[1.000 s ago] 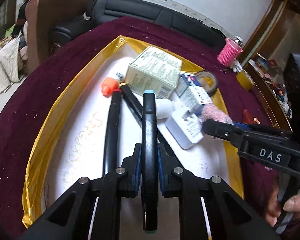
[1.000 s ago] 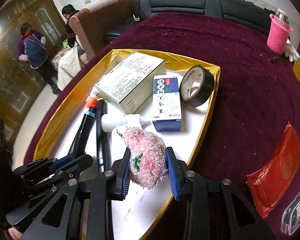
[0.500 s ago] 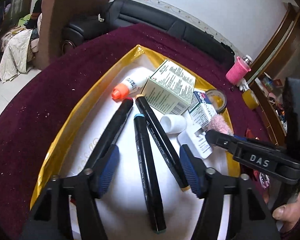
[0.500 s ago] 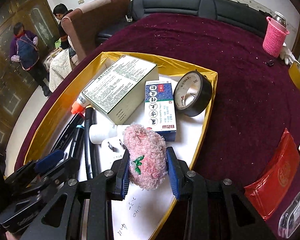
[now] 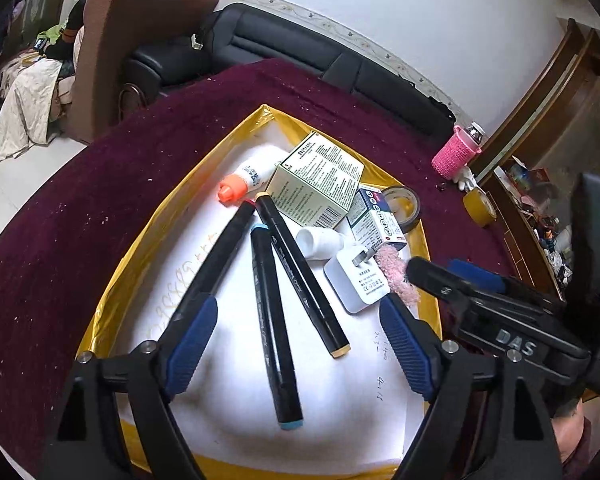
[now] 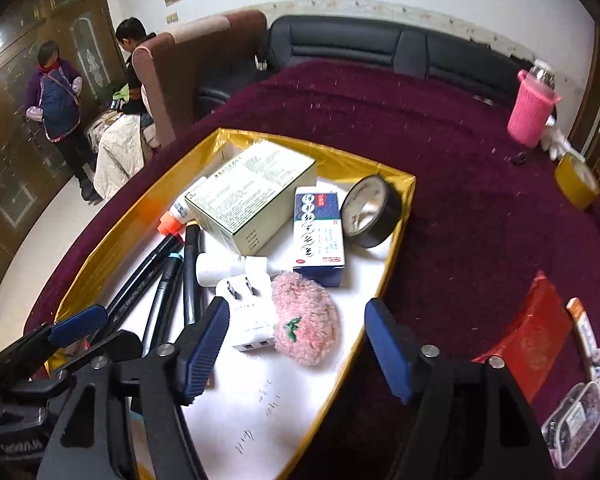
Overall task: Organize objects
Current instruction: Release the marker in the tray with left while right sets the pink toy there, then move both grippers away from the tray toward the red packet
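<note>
Both grippers hang above a gold-rimmed tray (image 5: 112,280) with a white floor, set on a maroon tablecloth (image 6: 480,208). The left gripper (image 5: 296,344) has its jaws spread wide and holds nothing; under it three black markers lie side by side, and the blue-capped marker (image 5: 274,328) is the middle one, pointing toward the tray's near edge. The right gripper (image 6: 296,344) is also spread wide and empty — the pink fuzzy toy (image 6: 304,322) rests on the tray floor between its blue pads, near the right rim, touching neither. Just beside the toy lies a white charger (image 6: 246,316). Toward the far end sit a green-white box (image 6: 248,192), a blue-white box (image 6: 318,232) and a black tape roll (image 6: 370,210) leaning at the far right corner.
</note>
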`<state>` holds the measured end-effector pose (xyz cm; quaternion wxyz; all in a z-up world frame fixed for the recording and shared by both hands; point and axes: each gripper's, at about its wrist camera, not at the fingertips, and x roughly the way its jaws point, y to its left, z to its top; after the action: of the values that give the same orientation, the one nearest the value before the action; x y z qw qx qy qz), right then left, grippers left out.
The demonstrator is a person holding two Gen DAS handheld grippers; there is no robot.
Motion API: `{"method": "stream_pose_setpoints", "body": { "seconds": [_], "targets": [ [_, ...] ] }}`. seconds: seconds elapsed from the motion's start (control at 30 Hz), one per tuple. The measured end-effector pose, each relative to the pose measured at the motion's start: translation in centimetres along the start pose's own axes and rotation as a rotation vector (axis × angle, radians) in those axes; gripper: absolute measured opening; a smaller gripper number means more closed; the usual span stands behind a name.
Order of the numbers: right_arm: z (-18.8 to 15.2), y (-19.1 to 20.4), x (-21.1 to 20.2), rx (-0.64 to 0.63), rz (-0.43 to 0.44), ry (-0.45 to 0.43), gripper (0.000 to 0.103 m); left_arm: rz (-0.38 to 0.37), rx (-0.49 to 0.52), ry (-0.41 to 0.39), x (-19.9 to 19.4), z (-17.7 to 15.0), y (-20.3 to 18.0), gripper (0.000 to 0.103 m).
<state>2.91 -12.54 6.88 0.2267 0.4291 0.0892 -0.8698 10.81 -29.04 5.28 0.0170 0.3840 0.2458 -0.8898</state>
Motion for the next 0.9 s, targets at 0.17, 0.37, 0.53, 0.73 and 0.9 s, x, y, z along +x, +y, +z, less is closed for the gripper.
{"method": "stream_pose_setpoints", "body": {
  "seconds": [0.17, 0.37, 0.53, 0.73, 0.9],
  "targets": [
    [-0.9, -0.7, -2.4, -0.001, -0.035, -0.071, 0.087, 0.046, 0.019, -0.035, -0.7, -0.2, -0.9, 0.086],
    [-2.2, -1.2, -4.6, -0.024, -0.1, -0.134, 0.091, 0.051, 0.024, -0.057, -1.4, -0.3, -1.6, 0.087],
    [-3.2, -1.2, -6.0, -0.072, -0.157, -0.178, 0.093, 0.043, 0.053, -0.06, -1.8, -0.7, -2.7, 0.087],
    [-3.8, -1.5, -7.2, -0.106, -0.213, -0.225, 0.095, 0.033, 0.092, -0.055, -1.9, -1.0, -4.9, 0.087],
    [-4.6, -2.4, -7.9, -0.099, -0.237, -0.246, 0.096, 0.034, 0.114, -0.037, -1.6, -1.4, -6.1, 0.087]
  ]
}}
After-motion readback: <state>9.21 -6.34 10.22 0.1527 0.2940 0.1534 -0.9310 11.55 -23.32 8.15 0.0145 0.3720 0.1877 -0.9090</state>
